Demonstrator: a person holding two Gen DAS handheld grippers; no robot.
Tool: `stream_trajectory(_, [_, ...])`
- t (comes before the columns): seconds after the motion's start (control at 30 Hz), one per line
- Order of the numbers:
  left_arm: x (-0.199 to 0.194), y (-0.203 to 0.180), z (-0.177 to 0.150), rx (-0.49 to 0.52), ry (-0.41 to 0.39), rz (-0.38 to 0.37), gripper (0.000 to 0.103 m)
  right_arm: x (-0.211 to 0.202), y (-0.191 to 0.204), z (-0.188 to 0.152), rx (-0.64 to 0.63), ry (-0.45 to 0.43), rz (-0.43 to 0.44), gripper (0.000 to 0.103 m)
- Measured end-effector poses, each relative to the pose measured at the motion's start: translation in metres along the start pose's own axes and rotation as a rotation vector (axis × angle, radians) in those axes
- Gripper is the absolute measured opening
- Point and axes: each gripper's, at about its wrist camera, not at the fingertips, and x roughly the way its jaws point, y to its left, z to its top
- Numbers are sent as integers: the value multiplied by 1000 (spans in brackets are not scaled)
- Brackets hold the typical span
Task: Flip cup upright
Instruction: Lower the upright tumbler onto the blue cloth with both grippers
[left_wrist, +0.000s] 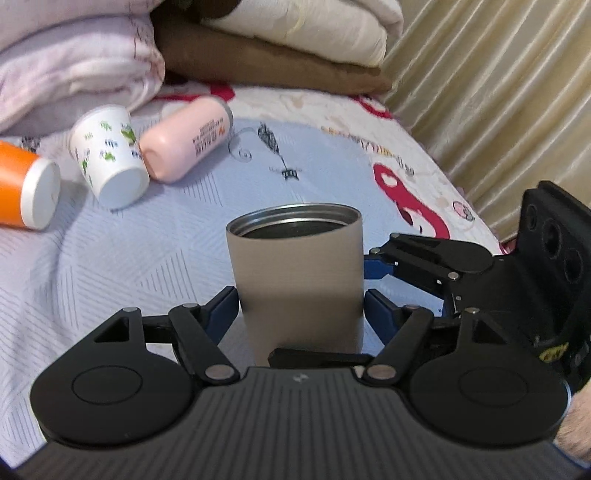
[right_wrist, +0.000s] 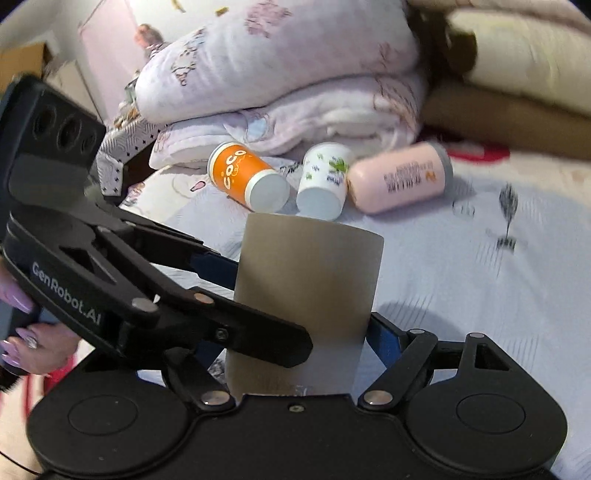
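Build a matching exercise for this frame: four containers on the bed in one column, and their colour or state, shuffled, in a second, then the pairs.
Things:
1. metal tumbler
2. coco paper cup
3. leaf-print paper cup
4. capsule-shaped bottle

States:
A. pink, lying on its side with printed text along it
B. orange with white lettering, tipped over
C. taupe, upright with its open mouth up, between the fingers of both grippers
D. white with green leaves, tipped over between two other containers

Pairs: 1-C, 2-B, 3-D, 4-A
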Motion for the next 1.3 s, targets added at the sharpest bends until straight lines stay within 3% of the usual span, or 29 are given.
stream_trajectory(0.23, [2, 5, 5, 45, -80, 44, 73, 13, 17, 1, -277, -116, -147, 83])
stream_trajectory(0.47, [15, -1, 11, 173, -166, 146, 72, 29, 11, 6, -331, -219, -214, 83])
stream_trajectory(0.6, [20, -2, 11, 221, -200, 148, 71, 36, 1, 5, -299, -260, -214, 83])
stream_trajectory(0.73, [25, -3, 14, 225, -184, 144, 71, 42, -6, 6, -262, -250, -221, 83])
stream_trajectory(0.9, [30, -3, 11, 206, -176, 139, 71, 42, -14, 2, -207, -232, -198, 83])
stream_trajectory(1.3, [26, -6, 5, 138, -162, 149, 71, 37, -8, 0, -216, -226, -189, 82])
